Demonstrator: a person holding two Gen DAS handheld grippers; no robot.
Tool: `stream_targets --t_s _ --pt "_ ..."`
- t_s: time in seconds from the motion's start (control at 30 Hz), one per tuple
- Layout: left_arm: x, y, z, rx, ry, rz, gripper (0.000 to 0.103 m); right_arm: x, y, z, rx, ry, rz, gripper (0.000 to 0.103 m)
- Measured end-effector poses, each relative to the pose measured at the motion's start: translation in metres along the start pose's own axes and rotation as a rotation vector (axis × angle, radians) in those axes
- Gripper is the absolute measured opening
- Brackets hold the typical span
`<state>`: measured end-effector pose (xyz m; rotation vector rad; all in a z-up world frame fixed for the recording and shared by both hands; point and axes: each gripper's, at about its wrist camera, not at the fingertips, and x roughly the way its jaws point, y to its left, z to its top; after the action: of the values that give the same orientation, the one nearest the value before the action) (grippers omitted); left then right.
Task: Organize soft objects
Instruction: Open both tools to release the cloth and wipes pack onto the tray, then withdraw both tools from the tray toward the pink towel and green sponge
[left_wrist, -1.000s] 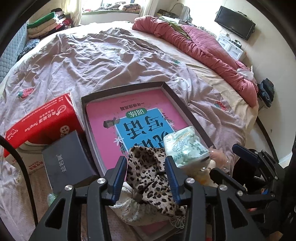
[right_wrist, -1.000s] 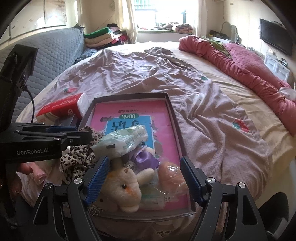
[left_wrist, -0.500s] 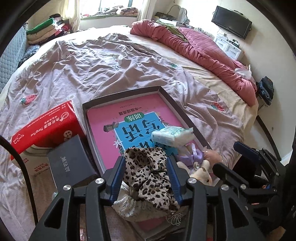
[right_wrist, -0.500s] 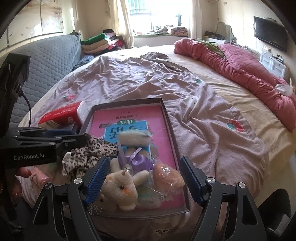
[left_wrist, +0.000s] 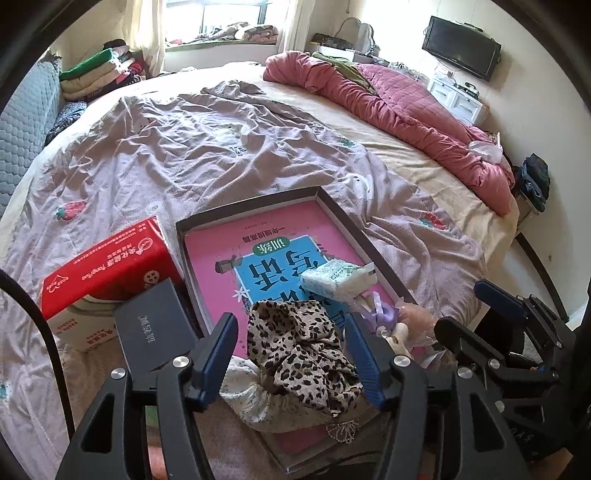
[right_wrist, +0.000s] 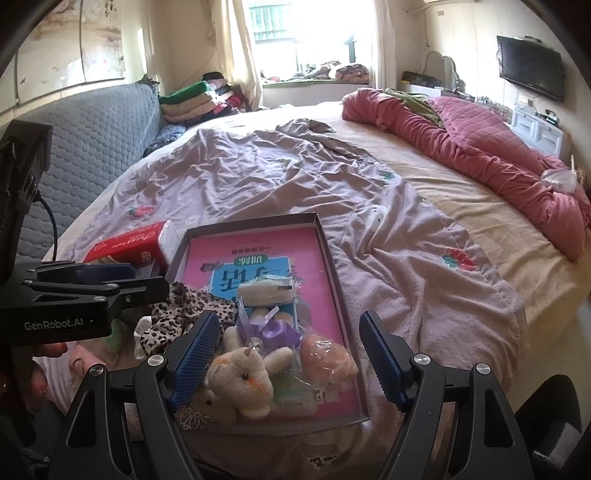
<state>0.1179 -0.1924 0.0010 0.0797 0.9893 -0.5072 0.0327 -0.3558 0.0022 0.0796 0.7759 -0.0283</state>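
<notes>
Left wrist view: the leopard-print cloth (left_wrist: 301, 354) was seen heaped at the near end of the tray (left_wrist: 258, 210), between the left gripper (left_wrist: 293, 360) jaws, which had just been opening and were released. Light and limp, it was judged best pinched at its bunched middle.

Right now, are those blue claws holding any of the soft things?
Nothing is held: the left gripper has just opened around the leopard cloth; the right gripper stands open.
</notes>
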Motion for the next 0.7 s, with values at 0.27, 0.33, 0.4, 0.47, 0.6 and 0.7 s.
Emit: stream_targets --t_s 0.27,0.33,0.4,0.47,0.6,0.7 --pt "-0.016 0.001 0.0 -0.014 -0.028 0.025 0.069 -0.011 -0.004 0.0 0.019 -0.023 -0.009 0.08" --pt "-0.02 0.001 0.0 -0.011 -0.035 0.036 0.07 -0.014 -0.004 0.001 0.019 -0.03 -0.012 0.08" --pt "-0.024 0.0 -0.002 -0.01 -0.039 0.046 0.07 -0.018 -0.004 0.002 0.023 -0.041 -0.011 0.08" --pt "-0.028 0.0 -0.005 -0.014 -0.042 0.046 0.071 -0.022 -0.003 0.002 0.028 -0.053 -0.01 0.08" --pt "-0.034 -0.002 -0.01 -0.009 -0.035 0.047 0.072 -0.028 -0.001 0.004 0.028 -0.067 -0.006 0.08" --pt "-0.04 -0.003 -0.015 -0.004 -0.038 0.055 0.072 -0.034 0.001 0.005 0.03 -0.08 -0.003 0.08"
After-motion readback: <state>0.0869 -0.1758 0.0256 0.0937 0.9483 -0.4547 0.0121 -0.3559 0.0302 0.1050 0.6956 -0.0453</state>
